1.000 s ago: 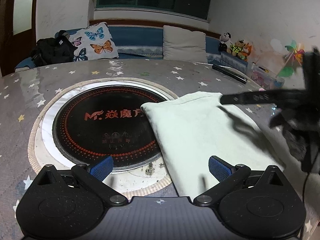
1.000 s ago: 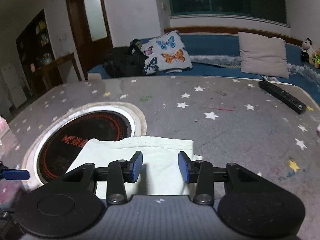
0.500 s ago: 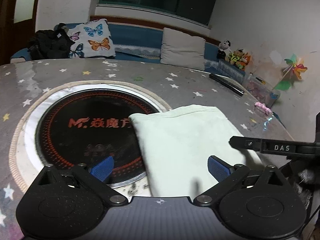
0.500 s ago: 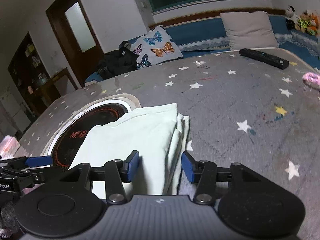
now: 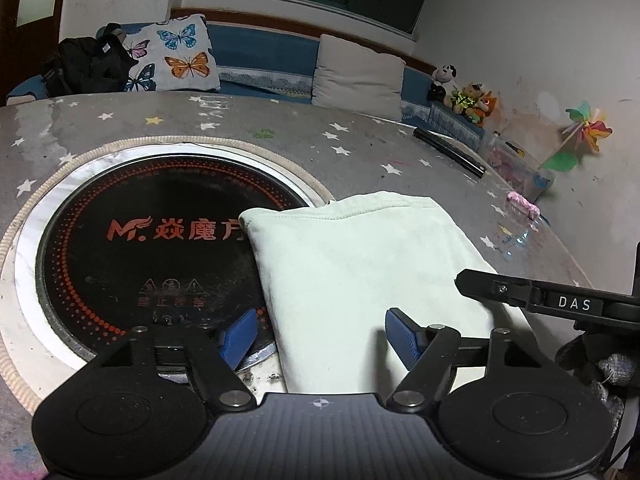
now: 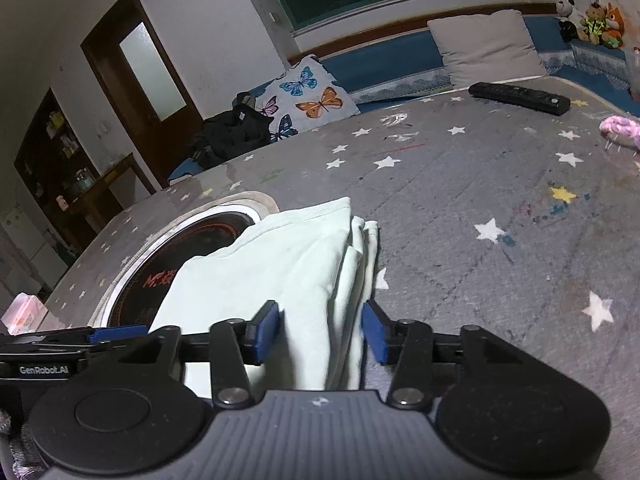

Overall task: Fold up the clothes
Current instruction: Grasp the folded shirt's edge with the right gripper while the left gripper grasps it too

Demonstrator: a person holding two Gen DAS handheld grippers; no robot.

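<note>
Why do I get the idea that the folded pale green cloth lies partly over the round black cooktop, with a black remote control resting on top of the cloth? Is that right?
Not quite. The folded pale green cloth does overlap the round black cooktop, but the black remote control lies on the grey star-patterned table cover, far from the cloth near the sofa side. The right wrist view shows this.

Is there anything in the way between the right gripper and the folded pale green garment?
Nothing visible. The right gripper stands open right at the near edge of the folded pale green garment, its blue pads either side of the stacked layers. The left gripper is off to the side, also open.
</note>
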